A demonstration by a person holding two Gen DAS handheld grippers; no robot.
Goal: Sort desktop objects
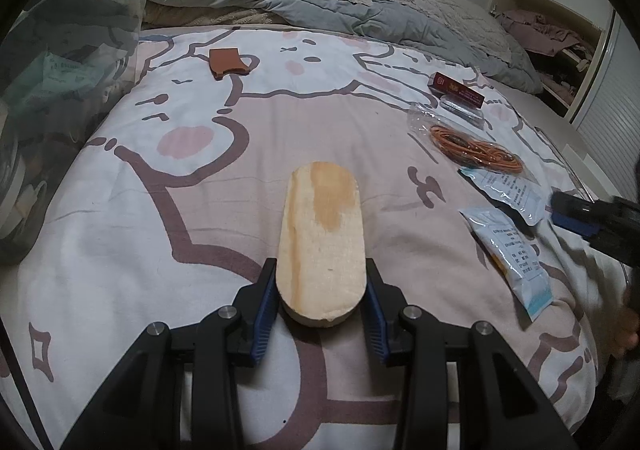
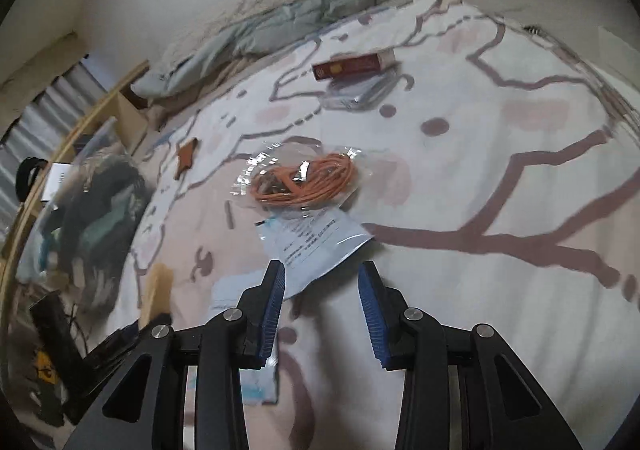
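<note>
**Left tongs grip wooden block above bed**

Left tongs (image 1: 320, 286) clamp the wooden block (image 1: 322, 238) over the bed (image 1: 120, 250). Right tongs (image 2: 322, 282) stand apart, empty, just before a white packet (image 2: 316, 246). Beyond the packet: bagged orange cord (image 2: 308, 181), then what looks like a red box (image 2: 352, 65).

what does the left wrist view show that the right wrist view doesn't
Only the left wrist view shows the left gripper clamped on the wooden block with its whole top face, and the right gripper coming in from the side.

Only the right wrist view shows the right gripper's jaws apart with nothing between them, above a blue-white packet.

Both show the orange cord bag, red box, brown piece and patterned bedsheet.
</note>
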